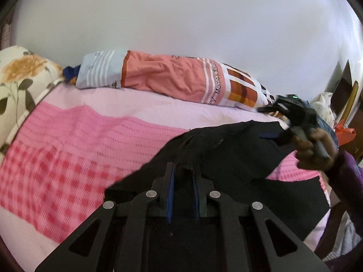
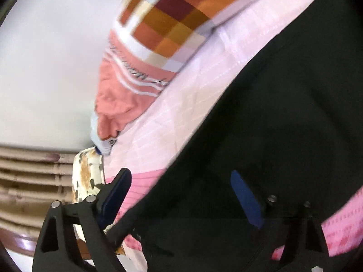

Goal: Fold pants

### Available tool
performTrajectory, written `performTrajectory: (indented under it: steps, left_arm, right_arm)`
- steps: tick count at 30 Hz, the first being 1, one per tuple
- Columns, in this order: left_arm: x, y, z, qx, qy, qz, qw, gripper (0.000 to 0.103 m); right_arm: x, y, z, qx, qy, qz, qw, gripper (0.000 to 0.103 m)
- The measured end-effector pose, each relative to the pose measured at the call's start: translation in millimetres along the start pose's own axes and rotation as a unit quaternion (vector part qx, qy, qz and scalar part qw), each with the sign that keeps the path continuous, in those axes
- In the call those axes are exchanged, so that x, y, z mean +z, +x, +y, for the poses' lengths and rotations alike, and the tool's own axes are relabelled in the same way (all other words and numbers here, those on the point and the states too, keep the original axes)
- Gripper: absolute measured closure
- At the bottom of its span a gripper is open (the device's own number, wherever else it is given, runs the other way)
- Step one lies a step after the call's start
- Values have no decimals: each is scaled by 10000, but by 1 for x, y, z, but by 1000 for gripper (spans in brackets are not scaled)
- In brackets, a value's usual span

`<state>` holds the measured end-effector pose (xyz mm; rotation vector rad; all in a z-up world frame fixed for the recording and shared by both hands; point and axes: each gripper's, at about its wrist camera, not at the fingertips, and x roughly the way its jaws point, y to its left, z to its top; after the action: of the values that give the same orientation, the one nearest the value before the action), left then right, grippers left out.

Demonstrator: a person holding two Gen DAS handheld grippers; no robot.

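Note:
Black pants (image 1: 229,158) lie across a pink bed cover (image 1: 68,149). My left gripper (image 1: 183,170) is shut on a bunched edge of the pants, pinched between its blue pads. In the left wrist view the right gripper (image 1: 292,115) is held by a hand at the far right, above the pants' other end. In the right wrist view my right gripper (image 2: 181,185) is open, its blue pads spread wide over the black pants (image 2: 272,124), holding nothing.
A long salmon, white and checked bolster (image 1: 172,79) lies along the wall (image 1: 181,15) at the bed's far side. A floral pillow (image 1: 20,77) is at the left. Clothes and wooden furniture (image 1: 347,95) stand at the right.

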<state>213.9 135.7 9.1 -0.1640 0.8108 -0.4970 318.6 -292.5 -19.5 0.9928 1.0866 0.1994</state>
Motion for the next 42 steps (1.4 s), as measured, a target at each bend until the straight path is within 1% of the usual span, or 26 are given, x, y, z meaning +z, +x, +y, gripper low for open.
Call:
performTrajectory:
  steps: [1, 2, 4, 5, 7, 10, 12, 15, 16, 20, 24, 27, 31, 33, 35, 37, 38, 40, 41, 42]
  left_arm:
    - [-3, -2, -3, -7, -12, 9, 10000, 89]
    - [-5, -3, -5, -13, -39, 23, 10000, 89]
    - [-7, -4, -6, -61, -112, 76, 9999, 89]
    - [-8, -4, -6, -53, -131, 86, 9999, 89]
    - [-8, -2, -5, -30, -178, 114, 9998, 89]
    - [-7, -3, 2, -9, -347, 143, 9993, 89]
    - [-7, -6, 8, 26, -454, 165, 9988, 89]
    - [-11, -13, 17, 52, -551, 258, 9981, 88]
    - [-12, -14, 19, 68, -583, 286, 9979, 88]
    - [-25, -27, 21, 181, -625, 430, 9970, 88]
    - [-44, -41, 24, 290, -673, 570, 9957, 87]
    - [-59, -48, 25, 385, -679, 683, 9946, 87]
    - [-87, -52, 33, 519, -841, 937, 9907, 87]
    - [-103, -51, 42, 618, -1009, 1103, 9868, 87]
    - [-114, -52, 49, 693, -1133, 1184, 9841, 87]
    - [-121, -58, 53, 922, -1159, 1181, 9819, 87]
    - [-122, -65, 54, 1067, -1139, 1118, 9814, 87]
    - [-115, -80, 50, 1204, -1092, 902, 9826, 87]
    - [-111, -85, 46, 1205, -1039, 822, 9838, 87]
    - [-104, -90, 37, 1191, -896, 736, 9861, 87]
  right_arm:
    - [5, 7, -1, -69, 79, 50, 9999, 34]
    - [8, 12, -3, -124, 125, 85, 9998, 42]
    - [13, 25, -3, -213, 119, 204, 9995, 81]
    - [15, 29, -3, -288, 34, 238, 9993, 88]
    - [14, 34, 1, -384, -128, 122, 9991, 93]
    - [-1, 21, 6, -333, -348, -143, 9987, 94]
    - [-19, 3, 8, -363, -586, -307, 9972, 94]
    - [-64, -30, 7, -334, -842, -540, 9944, 95]
    - [-73, -40, 1, -316, -838, -546, 9945, 95]
    - [-127, -64, -19, -231, -666, -477, 9964, 95]
    - [-182, -71, -44, -167, -328, -226, 9991, 96]
    - [-214, -69, -63, -200, -61, -29, 9998, 96]
    - [-244, -57, -79, -188, 153, 290, 9993, 96]
    - [-256, -47, -86, -162, 223, 520, 9983, 98]
    - [-264, -35, -90, -167, 233, 706, 9971, 98]
    - [-271, -27, -95, -144, 325, 842, 9958, 98]
    - [-273, -25, -96, -71, 341, 886, 9955, 98]
    - [-272, -32, -95, 45, 275, 751, 9968, 97]
    - [-269, -40, -96, 219, 283, 616, 9975, 97]
    - [-262, -55, -100, 453, 350, 374, 9977, 97]
